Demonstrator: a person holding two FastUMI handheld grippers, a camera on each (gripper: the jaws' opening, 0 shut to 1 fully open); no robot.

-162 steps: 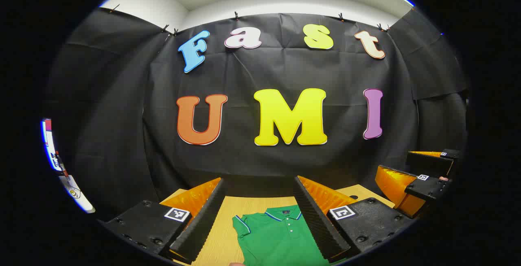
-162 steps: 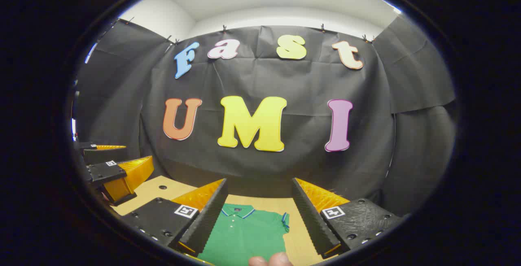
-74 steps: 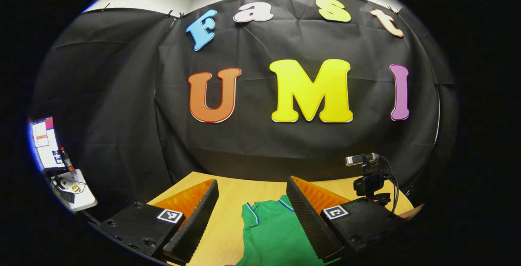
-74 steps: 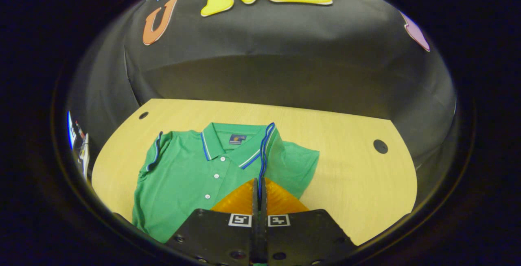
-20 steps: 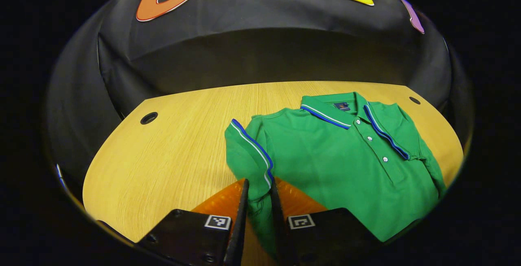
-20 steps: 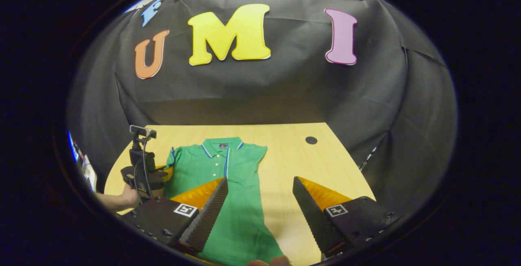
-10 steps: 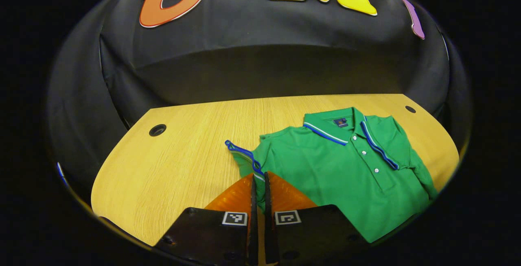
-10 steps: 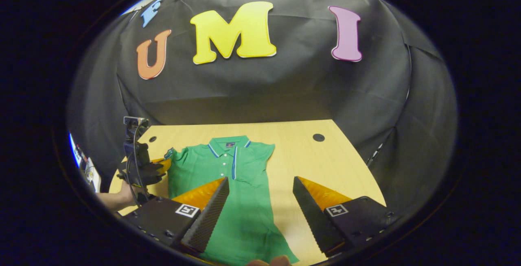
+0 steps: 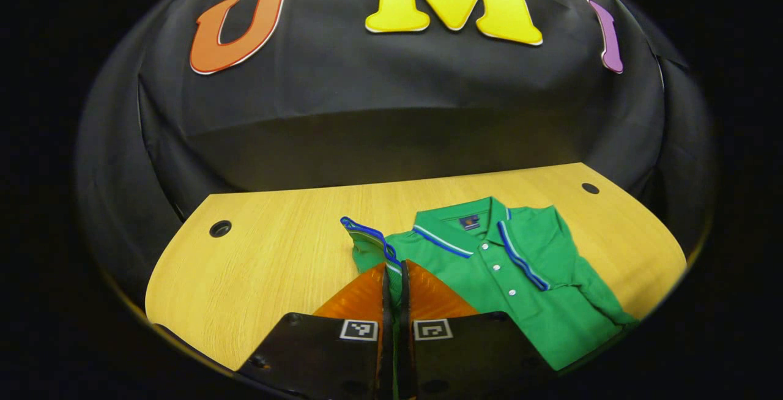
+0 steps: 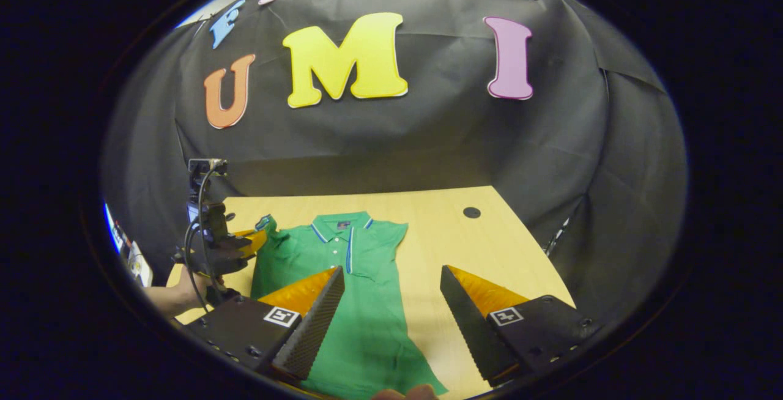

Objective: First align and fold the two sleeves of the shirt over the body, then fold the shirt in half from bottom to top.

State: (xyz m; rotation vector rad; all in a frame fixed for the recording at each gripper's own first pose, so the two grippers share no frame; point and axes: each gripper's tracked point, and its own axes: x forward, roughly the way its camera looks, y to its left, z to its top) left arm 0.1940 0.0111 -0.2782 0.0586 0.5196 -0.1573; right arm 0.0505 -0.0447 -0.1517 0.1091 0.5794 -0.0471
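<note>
We pinch the sleeve (image 9: 370, 242) in the closed left hand-held gripper (image 9: 394, 277); best carry it rightward, laying it flat across the shirt (image 9: 520, 284). The right hand-held gripper (image 10: 391, 293) gapes wide, empty.

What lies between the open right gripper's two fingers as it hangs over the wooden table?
In the right gripper view, the right gripper frames bare light wooden table; the green polo shirt lies toward its left finger, with no cloth gripped.

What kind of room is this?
Probably a recording booth: black cloth wall behind a wooden table, a green polo shirt laid out, and a camera-topped left tool pinching its sleeve.
</note>
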